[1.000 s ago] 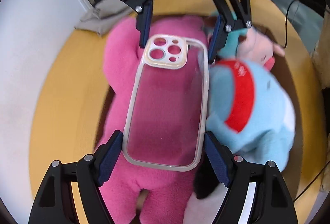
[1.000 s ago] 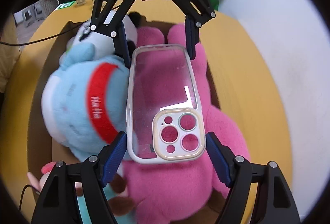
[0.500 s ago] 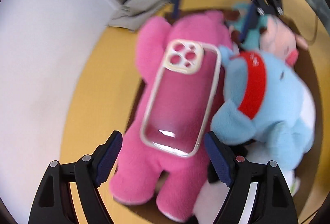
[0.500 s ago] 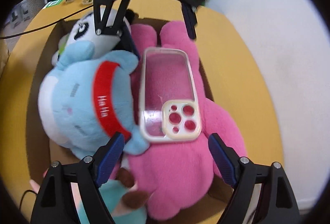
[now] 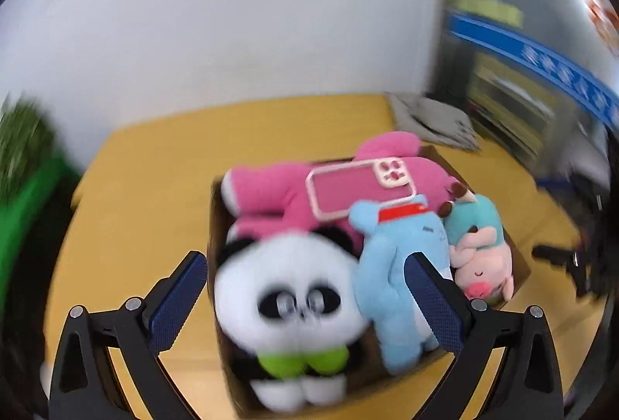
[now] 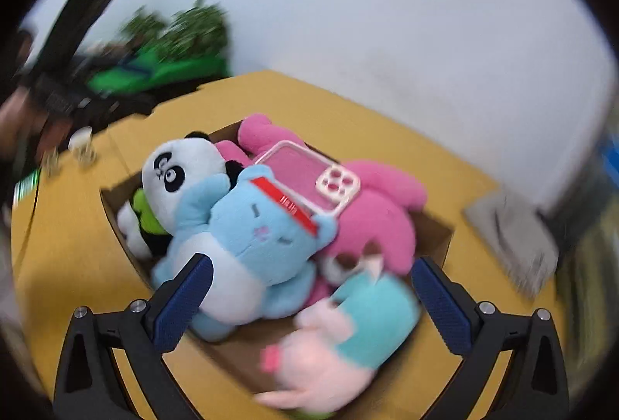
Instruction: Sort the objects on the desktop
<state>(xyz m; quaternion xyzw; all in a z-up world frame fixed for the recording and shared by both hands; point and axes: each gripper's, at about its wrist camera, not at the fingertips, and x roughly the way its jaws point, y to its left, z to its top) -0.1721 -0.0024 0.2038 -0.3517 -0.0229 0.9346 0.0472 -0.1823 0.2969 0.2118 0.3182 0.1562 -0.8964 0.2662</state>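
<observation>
Both tools (image 5: 305,294) (image 6: 311,298) pulled back, opening, nothing between.

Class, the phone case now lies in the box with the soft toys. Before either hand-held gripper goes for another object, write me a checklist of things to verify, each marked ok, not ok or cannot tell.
1. Clear phone case rests on the pink plush toy: ok.
2. Left hand-held gripper holds nothing, jaws opening: ok.
3. Right hand-held gripper holds nothing, jaws opening: ok.
4. Case lies flat and stable: cannot tell, it leans against the blue plush toy.
5. All toys sit inside the cardboard box: not ok, the pink pig plush overhangs the rim.
6. Next object located: cannot tell.
</observation>
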